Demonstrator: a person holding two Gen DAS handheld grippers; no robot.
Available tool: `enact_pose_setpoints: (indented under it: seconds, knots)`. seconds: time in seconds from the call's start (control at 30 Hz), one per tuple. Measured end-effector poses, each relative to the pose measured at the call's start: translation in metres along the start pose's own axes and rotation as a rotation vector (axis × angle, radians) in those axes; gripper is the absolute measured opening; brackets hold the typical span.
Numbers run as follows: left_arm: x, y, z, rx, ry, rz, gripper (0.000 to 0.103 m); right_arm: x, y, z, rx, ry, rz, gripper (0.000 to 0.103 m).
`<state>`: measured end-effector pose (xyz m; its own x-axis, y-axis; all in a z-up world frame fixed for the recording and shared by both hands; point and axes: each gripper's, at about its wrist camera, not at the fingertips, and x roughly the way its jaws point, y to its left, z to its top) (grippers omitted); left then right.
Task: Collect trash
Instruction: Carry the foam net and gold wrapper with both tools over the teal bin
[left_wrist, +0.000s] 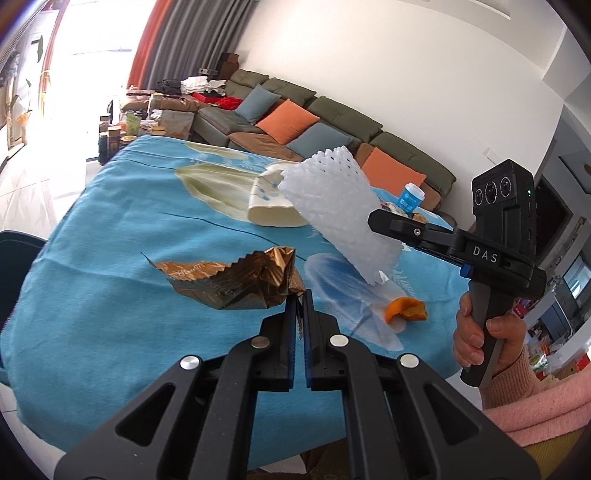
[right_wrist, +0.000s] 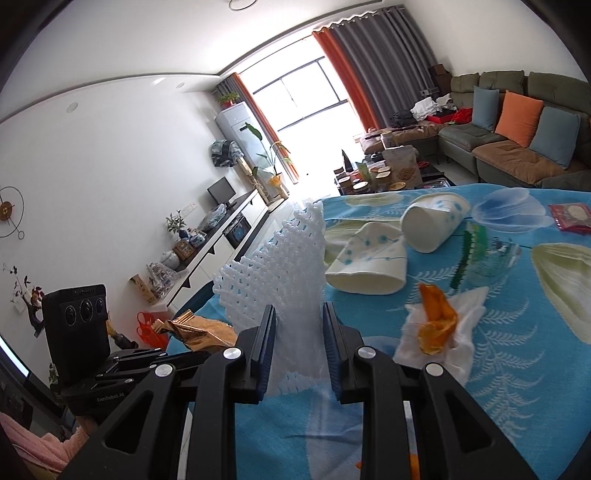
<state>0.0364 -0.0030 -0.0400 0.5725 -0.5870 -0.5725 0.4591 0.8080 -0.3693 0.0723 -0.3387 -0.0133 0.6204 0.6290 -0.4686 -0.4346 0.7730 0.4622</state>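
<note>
So both hands are loaded: the left gripper (left_wrist: 301, 295) is pinched tight on the corner of a gold foil wrapper (left_wrist: 236, 280), centre of the left view, and the right gripper (right_wrist: 299, 314) is clamped around a white foam fruit net (right_wrist: 280, 266), lifted off the surface (left_wrist: 110, 229). I'd keep both squeezes steady, since foil slips and foam squishes. Left on the blue floral cloth: orange peel (right_wrist: 436, 317) on a tissue (right_wrist: 465, 332) and two paper cups (right_wrist: 369, 262). Sofa (left_wrist: 332, 122) at the back, bright window upper left.
</note>
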Motion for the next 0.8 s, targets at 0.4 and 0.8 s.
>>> enact_pose_setpoints:
  seconds: [0.4,0.8]
  knots:
    - [-0.022,0.02,-0.003,-0.023,-0.02,0.05,0.004,0.033,0.023,0.004,-0.037,0.046,0.052,0.024]
    - [-0.044,0.045,-0.003,-0.057,-0.042,0.101,0.004,0.068,0.049,0.007,-0.083,0.105,0.099,0.024]
